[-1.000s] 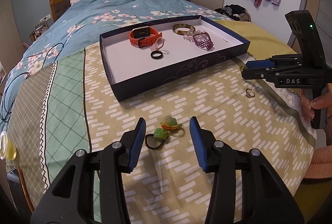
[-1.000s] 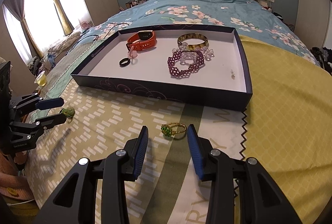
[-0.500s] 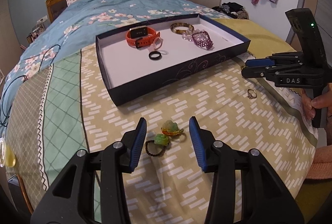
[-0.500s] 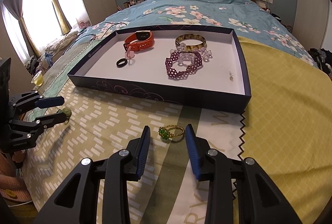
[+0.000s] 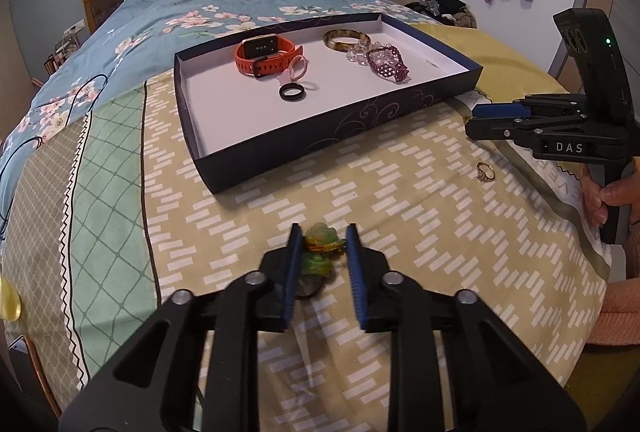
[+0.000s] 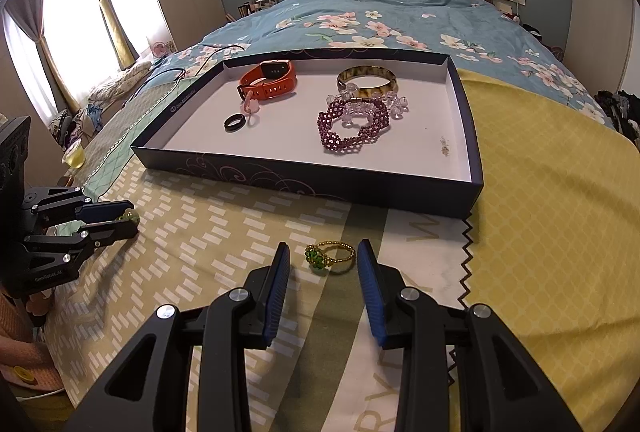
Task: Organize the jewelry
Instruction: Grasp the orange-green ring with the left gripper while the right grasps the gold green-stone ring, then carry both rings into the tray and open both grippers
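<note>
A: Two tools have narrowed: the left tool now brackets the green jade charms on cord, not yet clamped.

B: And the right tool, half open, straddles the green-stoned gold bead ring on the bed; both picks are imminent, bound for the dark shallow cardboard tray.

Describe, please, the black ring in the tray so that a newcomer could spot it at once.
Find the dark, white-lined tray on the bed. Near its left end lies an orange watch; just in front of that, flat on the white floor, is the black ring. It is the tray's only plain, dark, beadless band.
</note>
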The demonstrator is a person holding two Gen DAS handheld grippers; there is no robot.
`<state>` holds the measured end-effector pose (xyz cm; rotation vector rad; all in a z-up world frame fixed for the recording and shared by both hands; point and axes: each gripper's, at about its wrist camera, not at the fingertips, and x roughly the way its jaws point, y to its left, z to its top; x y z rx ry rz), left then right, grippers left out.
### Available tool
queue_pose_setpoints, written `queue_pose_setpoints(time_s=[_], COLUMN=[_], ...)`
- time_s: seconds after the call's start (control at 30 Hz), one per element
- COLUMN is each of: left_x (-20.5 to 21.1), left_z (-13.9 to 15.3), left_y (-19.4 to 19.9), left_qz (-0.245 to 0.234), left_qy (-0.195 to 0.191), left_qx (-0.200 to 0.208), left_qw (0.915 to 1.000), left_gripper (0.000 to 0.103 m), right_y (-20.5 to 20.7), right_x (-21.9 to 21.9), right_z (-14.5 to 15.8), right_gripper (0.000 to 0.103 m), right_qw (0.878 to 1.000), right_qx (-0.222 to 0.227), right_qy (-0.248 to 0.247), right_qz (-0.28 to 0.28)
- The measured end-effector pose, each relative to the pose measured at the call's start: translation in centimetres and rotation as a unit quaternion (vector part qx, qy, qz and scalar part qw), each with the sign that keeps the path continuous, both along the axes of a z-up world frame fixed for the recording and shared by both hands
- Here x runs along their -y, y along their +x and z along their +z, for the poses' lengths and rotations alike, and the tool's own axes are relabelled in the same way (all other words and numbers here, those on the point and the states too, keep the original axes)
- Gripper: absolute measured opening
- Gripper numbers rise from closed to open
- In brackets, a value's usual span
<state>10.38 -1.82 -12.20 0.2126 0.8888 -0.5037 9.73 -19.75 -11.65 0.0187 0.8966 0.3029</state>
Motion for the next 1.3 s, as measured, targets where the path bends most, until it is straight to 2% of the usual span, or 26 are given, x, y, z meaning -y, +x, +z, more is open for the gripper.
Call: queue_pose_setpoints(time_s=[0.13, 0.6, 0.77, 0.97, 1.3], left_x=[0.0, -0.4, -0.7, -0.7, -0.3], left_z=[0.0, 0.2, 0.5, 1.4, 3.4], left_y=[0.0, 0.4, 0.1, -0.2, -0.9], left_qz=[0.002, 0.017, 0.020, 0.021, 0.015], left_qy=[-0.001, -0.013, -0.019, -0.028, -0.044], left_qx=[0.000, 0.000, 0.005, 0.017, 0.045], left_qw=[1.0000, 0.9998, 0.9996, 0.9993, 0.9979], left_gripper=[0.020, 0.020, 0.020, 0.020, 0.020], right_y=[0.0, 0.2, -0.1, -0.7, -1.6], right_x=[-0.1, -0.2, -0.2, 0.3, -0.2], right_z=[0.0, 0.0, 0.3, 0.8, 2.9], right_gripper=[0.033, 0.016, 0.015, 0.015, 0.015], right_qw=[1.000, 1.000, 1.000, 1.000, 0.998], right_qx=[0.002, 0.003, 0.010, 0.019, 0.054], right_qy=[-0.006, -0.019, -0.015, 0.017, 0.039], right_qz=[-0.001, -0.006, -0.004, 0.002, 0.024])
